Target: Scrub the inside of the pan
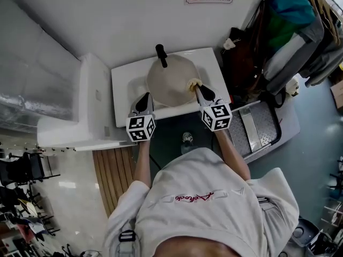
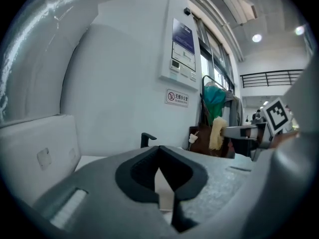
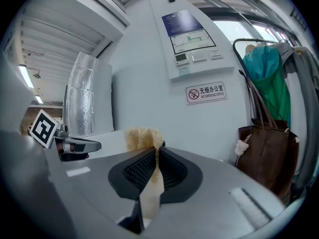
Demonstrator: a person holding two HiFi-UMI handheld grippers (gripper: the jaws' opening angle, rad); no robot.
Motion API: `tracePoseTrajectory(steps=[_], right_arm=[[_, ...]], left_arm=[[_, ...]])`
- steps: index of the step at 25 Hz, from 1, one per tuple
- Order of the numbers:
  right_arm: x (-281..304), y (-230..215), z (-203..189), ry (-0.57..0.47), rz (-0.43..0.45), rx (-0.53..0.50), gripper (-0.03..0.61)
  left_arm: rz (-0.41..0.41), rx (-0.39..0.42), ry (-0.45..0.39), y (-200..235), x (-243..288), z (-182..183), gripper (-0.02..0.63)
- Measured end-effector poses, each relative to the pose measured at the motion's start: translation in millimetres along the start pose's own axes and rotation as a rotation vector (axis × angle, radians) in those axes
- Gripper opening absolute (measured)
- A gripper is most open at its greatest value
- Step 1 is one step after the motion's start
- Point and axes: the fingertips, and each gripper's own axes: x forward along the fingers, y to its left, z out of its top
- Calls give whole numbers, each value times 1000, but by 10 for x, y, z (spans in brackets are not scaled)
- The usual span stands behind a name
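A pale round pan [image 1: 171, 78] with a black handle [image 1: 161, 55] sits in the white basin [image 1: 124, 85] in the head view. My left gripper [image 1: 146, 97] hovers at the pan's near left edge, jaws shut with nothing between them; in the left gripper view [image 2: 160, 152] only the handle tip [image 2: 148, 138] shows beyond it. My right gripper [image 1: 200, 89] is at the pan's right edge, shut on a yellowish scrub sponge [image 1: 193, 83]. The sponge [image 3: 142, 137] sticks up past the closed jaws [image 3: 157, 151] in the right gripper view.
A white box-shaped unit [image 1: 92, 103] stands left of the basin, with a silver duct [image 1: 32, 74] behind it. A brown bag [image 1: 241, 55] and hanging clothes [image 1: 300, 25] crowd the right. A metal plate [image 1: 262, 125] lies on the floor at right.
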Motion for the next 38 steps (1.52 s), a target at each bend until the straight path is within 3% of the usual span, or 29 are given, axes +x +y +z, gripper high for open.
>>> tracePoseTrajectory(steps=[8, 15, 24, 38], right_arm=[[688, -316, 307, -13, 41, -21, 26], [1128, -561, 341, 5, 68, -12, 26], [1438, -638, 164, 65, 91, 1, 26], [1695, -309, -409, 210, 72, 35, 26]], left_arm=[[21, 2, -30, 241, 697, 370, -2], [38, 3, -19, 368, 1149, 466, -2], [62, -18, 26, 582, 1366, 324, -2], [3, -71, 137, 882, 1438, -145, -2]])
